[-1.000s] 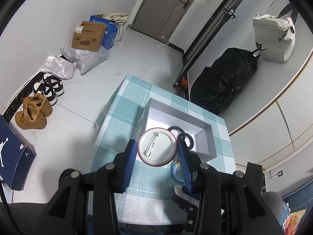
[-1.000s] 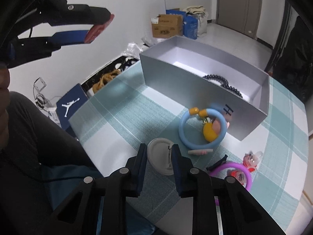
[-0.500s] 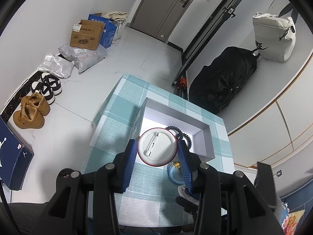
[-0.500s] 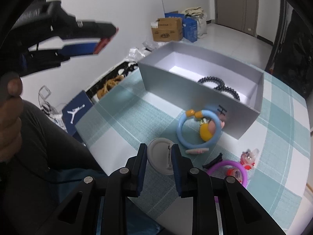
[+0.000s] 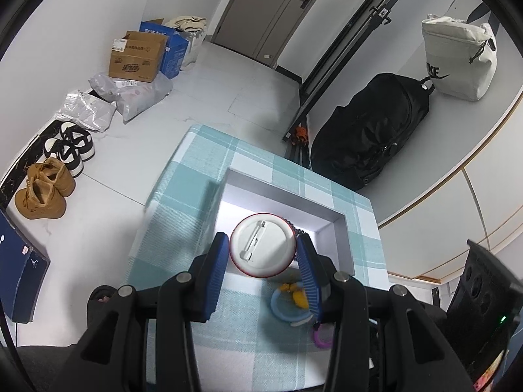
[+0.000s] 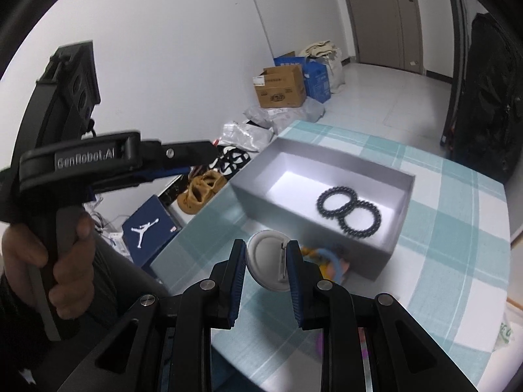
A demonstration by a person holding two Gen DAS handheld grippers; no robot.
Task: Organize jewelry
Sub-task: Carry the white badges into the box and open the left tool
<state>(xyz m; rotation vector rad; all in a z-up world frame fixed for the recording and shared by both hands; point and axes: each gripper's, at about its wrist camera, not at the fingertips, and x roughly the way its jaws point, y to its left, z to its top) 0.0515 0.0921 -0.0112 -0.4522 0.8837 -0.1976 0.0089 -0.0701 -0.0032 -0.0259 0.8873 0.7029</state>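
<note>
My left gripper [image 5: 263,246] is shut on a round white pin badge with a red rim [image 5: 261,245], held high above the grey open box [image 5: 336,225] on the teal checked table. My right gripper [image 6: 266,256] is shut on a second white pin badge [image 6: 266,263], lifted off the cloth in front of the box [image 6: 261,196]. Two black bead bracelets [image 6: 348,207] lie inside the box. A blue ring with a yellow charm [image 5: 289,303] and a purple ring [image 5: 322,338] lie on the cloth near the box. The left gripper also shows in the right wrist view [image 6: 209,150], far left and high.
The teal checked tablecloth [image 5: 183,196] covers a small table. On the floor are brown boots [image 5: 42,192], black-and-white shoes [image 5: 70,147], cardboard boxes [image 5: 137,55] and plastic bags. A black duffel bag [image 5: 369,137] and a white bag [image 5: 457,62] stand at the right.
My right gripper has lifted its white badge off the cloth and risen toward the box. My left gripper has moved higher and forward over the box with its badge.
</note>
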